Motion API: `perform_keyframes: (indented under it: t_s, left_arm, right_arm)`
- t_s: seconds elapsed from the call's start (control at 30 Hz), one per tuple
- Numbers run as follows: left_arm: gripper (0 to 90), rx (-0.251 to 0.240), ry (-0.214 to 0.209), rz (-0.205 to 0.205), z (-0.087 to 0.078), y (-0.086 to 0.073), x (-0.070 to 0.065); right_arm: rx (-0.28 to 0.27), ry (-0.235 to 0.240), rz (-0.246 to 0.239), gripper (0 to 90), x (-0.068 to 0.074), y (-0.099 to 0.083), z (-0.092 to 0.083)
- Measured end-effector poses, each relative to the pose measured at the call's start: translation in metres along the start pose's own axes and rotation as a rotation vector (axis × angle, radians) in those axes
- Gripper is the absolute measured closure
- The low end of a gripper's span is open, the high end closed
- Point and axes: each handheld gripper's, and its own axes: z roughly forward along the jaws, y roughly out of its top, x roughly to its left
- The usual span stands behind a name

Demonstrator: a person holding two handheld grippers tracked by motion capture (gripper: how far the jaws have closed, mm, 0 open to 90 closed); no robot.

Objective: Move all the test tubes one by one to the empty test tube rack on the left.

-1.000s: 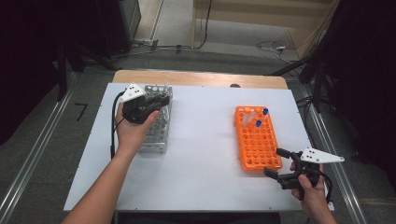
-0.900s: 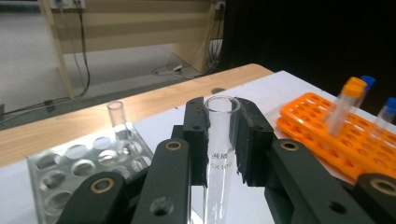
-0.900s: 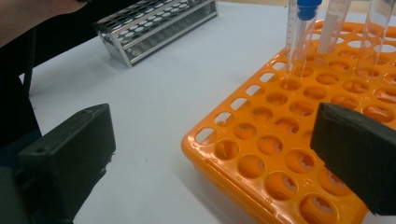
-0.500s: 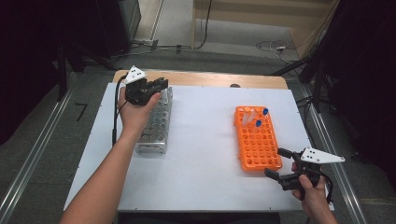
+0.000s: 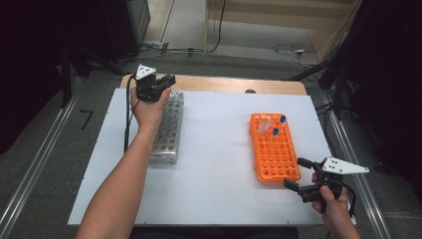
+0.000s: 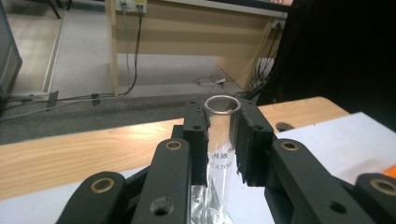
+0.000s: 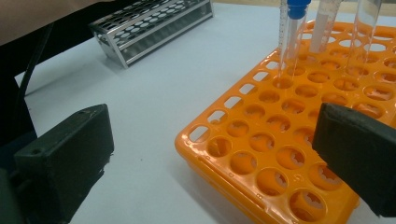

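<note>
My left gripper (image 6: 223, 140) is clamped on a clear tube (image 6: 222, 135) just under its open rim — the two pads sit flat against the wall on either side, and the tube hangs below them over the far end of the steel rack (image 5: 167, 130), at the back left of the table (image 5: 219, 199); from above, my left hand (image 5: 148, 107) hides most of it. I judge the tube light and stiff, but smooth and, if it is glass, brittle; it will slip before it bends, and it will crack if I squeeze harder than I need. It has no cap, so I want to keep it upright in case anything is inside — I cannot tell whether it is empty. The hold near the rim is a fair one for lowering into a hole, since the long bottom part stays free to enter; the cost is that the tube can swing like a pendulum, so I would move slowly and level. There is faint print on the wall just below the pads; it gives no grip.

My right gripper (image 5: 304, 179) rests with its jaws wide apart on nothing, just off the near corner of the orange rack (image 5: 273, 154); three tubes stand at that rack's far end, two with blue caps (image 7: 297, 8).
</note>
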Motion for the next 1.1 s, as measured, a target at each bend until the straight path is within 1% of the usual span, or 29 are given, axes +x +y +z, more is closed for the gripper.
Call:
perform_keyframes:
  t_s: [0.07,0.13,0.23,0.33,0.43,0.5,0.6,0.73,0.87,0.93,1.03,1.1]
  left_arm:
    - [76.5,0.010,0.005,0.000,0.004,-0.003,0.002]
    - [76.5,0.007,0.003,-0.006,0.007,-0.005,0.001]
    - [76.5,0.006,0.009,-0.001,0.010,-0.006,-0.001]
    - [76.5,0.030,0.009,0.016,0.014,-0.010,-0.002]
    - [76.5,0.069,0.019,0.025,0.017,-0.013,-0.002]
    - [76.4,0.080,0.023,0.024,0.019,-0.014,-0.003]
    - [76.4,0.101,0.033,0.039,0.021,-0.016,-0.005]
    - [76.4,0.119,0.039,0.058,0.020,-0.016,-0.008]
    - [76.2,0.133,0.060,0.054,0.018,-0.014,-0.011]
    - [75.9,0.141,0.066,0.062,0.018,-0.014,-0.012]
    - [75.4,0.146,0.073,0.063,0.017,-0.013,-0.011]
    - [74.6,0.162,0.085,0.058,0.017,-0.014,-0.011]
  right_arm:
    - [0.000,0.001,0.000,0.0,0.000,0.000,0.000]
    - [0.000,0.002,-0.001,0.0,0.000,0.000,0.000]
    - [0.001,0.000,-0.002,0.0,0.000,-0.001,0.001]
    - [0.003,-0.003,-0.002,0.0,0.000,-0.001,0.001]
    - [0.002,-0.005,-0.005,0.0,0.001,-0.001,0.001]
    - [0.000,-0.006,-0.006,0.0,0.000,-0.001,0.001]
    - [-0.002,-0.007,-0.002,0.0,-0.001,-0.001,0.001]
    - [-0.004,-0.008,-0.003,0.0,-0.001,-0.002,0.001]
    - [-0.003,-0.009,0.001,0.0,-0.002,-0.002,0.001]
    - [-0.005,-0.011,0.002,0.0,-0.002,-0.002,0.001]
    - [-0.006,-0.011,0.001,0.0,-0.002,-0.002,0.001]
    - [-0.006,-0.011,0.000,0.0,-0.002,-0.001,0.001]
